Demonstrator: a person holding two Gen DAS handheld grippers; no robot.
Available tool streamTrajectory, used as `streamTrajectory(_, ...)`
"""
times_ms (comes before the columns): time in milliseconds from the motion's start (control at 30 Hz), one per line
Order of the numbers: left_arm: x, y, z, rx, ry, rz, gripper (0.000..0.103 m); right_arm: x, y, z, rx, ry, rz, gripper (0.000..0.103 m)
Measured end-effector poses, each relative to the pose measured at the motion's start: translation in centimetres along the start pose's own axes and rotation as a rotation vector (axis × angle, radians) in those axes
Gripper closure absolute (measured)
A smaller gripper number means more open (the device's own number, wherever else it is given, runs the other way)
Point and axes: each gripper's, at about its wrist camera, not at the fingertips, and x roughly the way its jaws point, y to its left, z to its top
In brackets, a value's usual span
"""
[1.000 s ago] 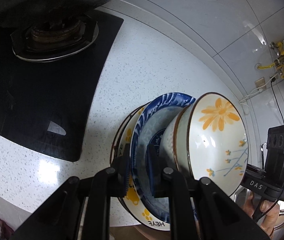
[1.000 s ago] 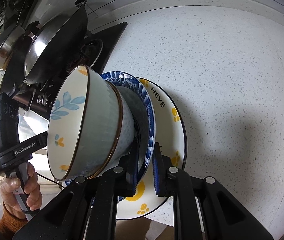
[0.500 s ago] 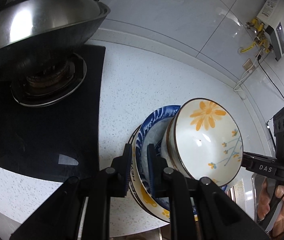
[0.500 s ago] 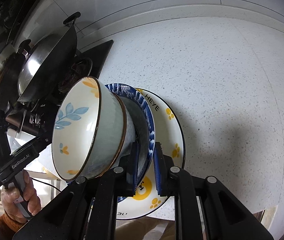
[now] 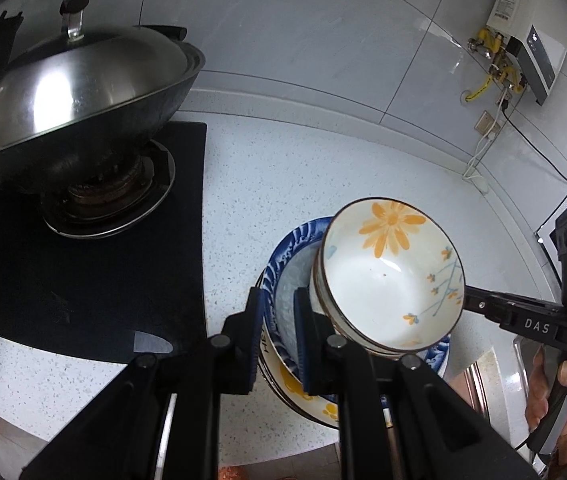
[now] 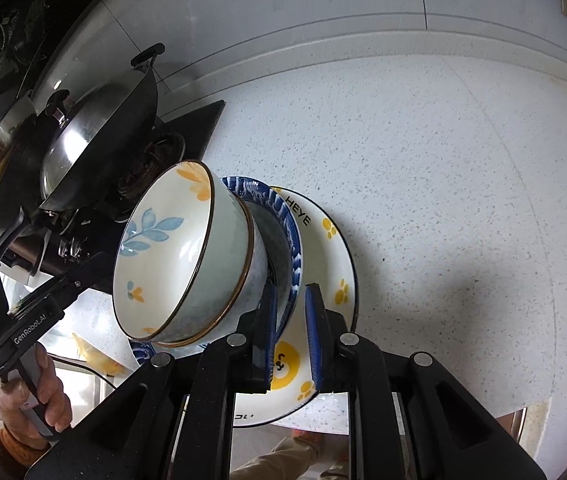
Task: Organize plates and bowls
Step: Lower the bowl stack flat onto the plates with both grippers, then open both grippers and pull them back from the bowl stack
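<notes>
Stack of a flowered bowl point(image 5: 391, 276), a blue-rimmed dish point(image 5: 283, 256) and a yellow-print plate point(image 6: 331, 256), carried above the speckled desk point(image 6: 443, 184). Over the last second both views have drawn back and upward, so the lifted stack now hangs level with the bowl's mouth facing up; judged ready for transfer. Left gripper point(image 5: 277, 320) and right gripper point(image 6: 289, 320) are each narrowed onto opposite edges of the plates. The stack's axis runs near vertical

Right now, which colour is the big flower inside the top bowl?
Orange flower, left wrist view.
</notes>
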Motion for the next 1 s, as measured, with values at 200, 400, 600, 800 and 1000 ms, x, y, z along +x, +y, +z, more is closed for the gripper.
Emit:
streamTrajectory(200,-1.9,-1.3,-0.9,0.021,-0.038,0.044,0.087,-2.6,0.3,-1.2,-0.049,-0.081,-0.022,0.085)
streamTrajectory(400,-3.7,-3.2,-2.3,0.028,-0.056,0.076,0.087,-4.8,0.2,-2.6,-0.085,-0.131,-0.020,0.071)
streamTrajectory(600,-5.4,-5.2,-3.9,0.034,-0.076,0.108,0.087,-6.3,-0.6,-4.2,-0.113,-0.143,-0.016,0.071)
streamTrajectory(800,-6.8,-6.6,-5.0,0.040,-0.094,0.130,0.087,-8.0,-1.2,-5.7,-0.137,-0.169,-0.015,0.067)
streamTrajectory(1000,-8.5,-7.8,-6.3,0.040,-0.118,0.169,0.087,-9.8,-1.3,-7.0,-0.160,-0.213,-0.019,0.057)
